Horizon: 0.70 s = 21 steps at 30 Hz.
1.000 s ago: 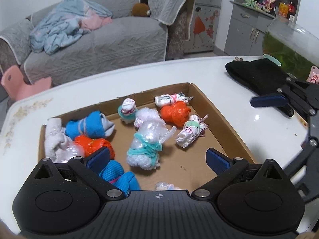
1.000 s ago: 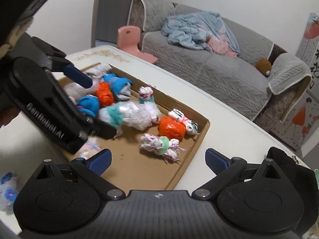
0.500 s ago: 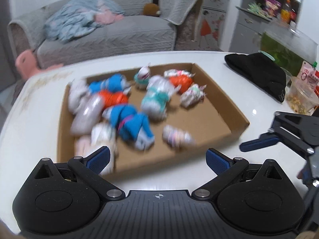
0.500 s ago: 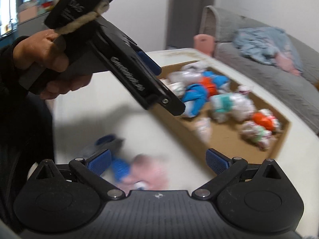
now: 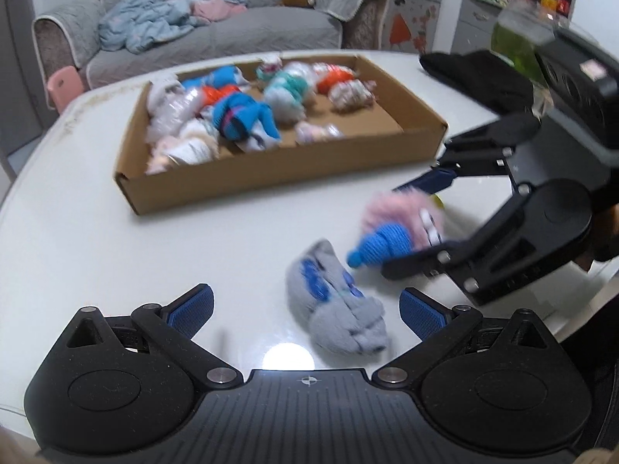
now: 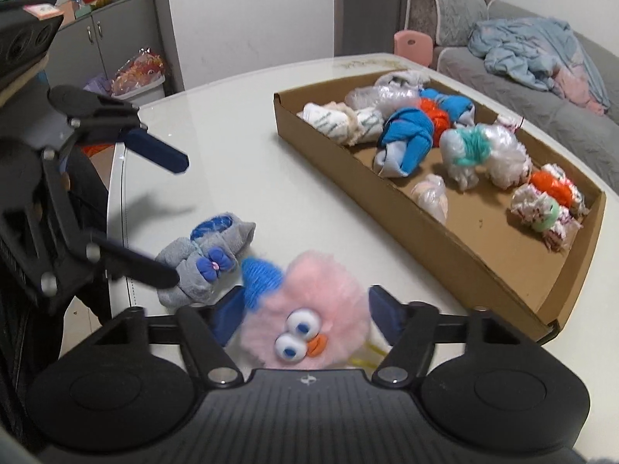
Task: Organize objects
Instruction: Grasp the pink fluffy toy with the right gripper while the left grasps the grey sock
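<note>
Your left hand-held gripper [image 5: 305,305] hangs low over the white bench [image 5: 116,251], its two blue-padded fingers spread wide. The grey rolled sock [image 5: 336,309] with blue marks lies between them on the bench; whether either pad touches it you cannot tell from its own camera. From the right wrist view that left hand-held gripper [image 6: 174,220] comes in from the left edge, tilted downward, and its lower finger meets the grey rolled sock [image 6: 209,259] at the roll's near side while the upper finger stands clear above it.

Your right hand-held gripper [image 6: 303,311] points across the bench toward the box, with the pink fluffy sock roll [image 6: 309,317] sitting between its fingers. The jaws are partly closed around it, the blue pads at either flank of the fluff, but a firm squeeze is not plain. From the left wrist view that right hand-held gripper [image 5: 410,224] reaches in from the right, one finger behind the pink fluffy sock roll [image 5: 398,224] and one in front.

Only the right wrist view shows the toy eyes and orange beak on the pink roll. Only the left view shows the black cloth [image 5: 479,77] beyond the box.

The cardboard box [image 6: 464,247] lies farther right on the bench, holding many bundled socks [image 6: 410,139], well apart from the two loose rolls.
</note>
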{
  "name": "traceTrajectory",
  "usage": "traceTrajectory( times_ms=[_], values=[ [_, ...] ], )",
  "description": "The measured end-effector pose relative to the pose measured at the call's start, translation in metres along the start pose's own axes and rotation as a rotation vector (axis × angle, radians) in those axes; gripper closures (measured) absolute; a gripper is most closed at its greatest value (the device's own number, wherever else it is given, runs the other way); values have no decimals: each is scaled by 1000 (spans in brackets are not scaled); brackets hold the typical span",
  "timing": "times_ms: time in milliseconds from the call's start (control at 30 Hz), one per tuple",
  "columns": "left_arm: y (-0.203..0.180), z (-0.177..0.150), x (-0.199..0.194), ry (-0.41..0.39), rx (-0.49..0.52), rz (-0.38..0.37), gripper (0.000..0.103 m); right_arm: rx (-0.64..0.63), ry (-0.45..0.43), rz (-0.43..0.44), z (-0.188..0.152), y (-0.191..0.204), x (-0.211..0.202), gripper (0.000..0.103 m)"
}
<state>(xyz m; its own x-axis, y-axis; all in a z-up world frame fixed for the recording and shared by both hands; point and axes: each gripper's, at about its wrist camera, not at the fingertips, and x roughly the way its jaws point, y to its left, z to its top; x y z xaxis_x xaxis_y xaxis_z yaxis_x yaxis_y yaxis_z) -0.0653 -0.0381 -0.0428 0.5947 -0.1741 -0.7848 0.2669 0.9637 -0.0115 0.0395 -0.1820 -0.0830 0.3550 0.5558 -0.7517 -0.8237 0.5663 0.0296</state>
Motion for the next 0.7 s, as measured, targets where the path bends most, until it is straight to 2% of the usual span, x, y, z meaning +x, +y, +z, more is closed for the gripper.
traceTrajectory(
  times_ms=[167,267,367,400,533,567,633,700],
  values=[
    [-11,2,18,3,32,22,1,15,14,-4,-5,-2,-1,53],
    [-11,-1,25,8,13,18,3,32,10,2,-8,-5,-2,55],
    [-11,-3,30,10,0,5,10,39,18,3,-10,-7,0,57],
    [-12,-3,31,13,1,4,16,35,19,-4,-10,-7,1,57],
    [-16,-4,32,-6,24,11,20,33,21,-8,-10,-7,1,59],
    [-17,-4,31,-12,29,8,23,31,21,-13,-10,-7,1,62],
    [-18,-3,29,-21,36,0,43,28,22,-23,-9,-7,-1,67],
    [-16,-1,28,-19,33,-9,56,35,14,-23,-8,-9,-4,68]
  ],
)
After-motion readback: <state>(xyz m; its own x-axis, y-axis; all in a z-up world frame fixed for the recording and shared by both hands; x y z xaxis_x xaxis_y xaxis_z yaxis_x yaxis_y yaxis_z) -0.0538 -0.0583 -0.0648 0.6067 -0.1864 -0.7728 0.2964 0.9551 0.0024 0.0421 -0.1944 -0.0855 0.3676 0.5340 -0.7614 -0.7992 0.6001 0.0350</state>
